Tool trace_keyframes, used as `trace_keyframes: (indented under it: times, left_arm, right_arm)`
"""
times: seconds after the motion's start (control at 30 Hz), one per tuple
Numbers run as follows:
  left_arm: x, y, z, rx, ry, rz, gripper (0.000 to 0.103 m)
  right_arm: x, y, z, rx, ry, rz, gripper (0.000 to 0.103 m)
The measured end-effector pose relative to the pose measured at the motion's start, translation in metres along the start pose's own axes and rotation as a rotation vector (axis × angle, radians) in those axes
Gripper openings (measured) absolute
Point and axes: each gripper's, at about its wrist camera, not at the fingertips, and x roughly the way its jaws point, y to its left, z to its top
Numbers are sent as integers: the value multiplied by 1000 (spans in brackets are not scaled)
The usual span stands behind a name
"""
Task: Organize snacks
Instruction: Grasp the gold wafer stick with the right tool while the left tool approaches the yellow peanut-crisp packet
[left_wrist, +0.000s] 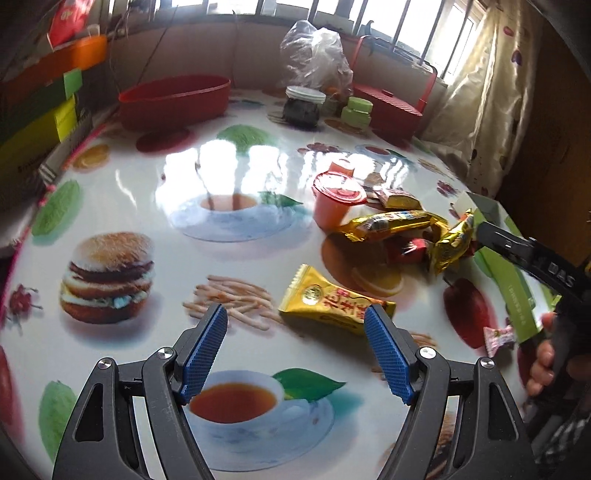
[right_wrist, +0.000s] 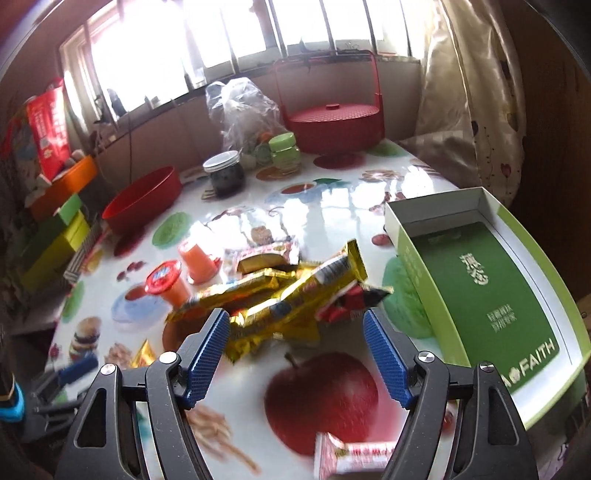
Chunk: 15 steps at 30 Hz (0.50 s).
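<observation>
My left tool released above worktop | my right tool released near gold snack pile | green box beside

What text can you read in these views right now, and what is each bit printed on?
"FAITH": green insert card in the open green box, with white Chinese characters too small to read.
"DAS": black arm of the right claw, cut off.
"花生": yellow snack packet; rest unclear.
Gold wrappers, red jelly cup lid, pink candy: blurred.

left gripper fingers spread above table, yellow snack packet just ahead.
</observation>
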Motion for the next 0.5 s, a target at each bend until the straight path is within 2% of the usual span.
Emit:
trace_keyframes:
  times: [0.13,0.2,0.3,0.5]
  left_arm:
    - [6,-7,-3,2,21,-28,77]
    - [11,-9,-3,-2,38,-38,77]
    - [20,-8,-1,-31,64,-48,77]
    - [26,-14,6,-19,45,-36,77]
  right_arm:
    - [21,-8,9,84,46,10,71]
    - [28,-13,13,124,57,-12,70]
    - [38,-15,17,145,65,-20,68]
    - [56,-12,16,156,114,-20,59]
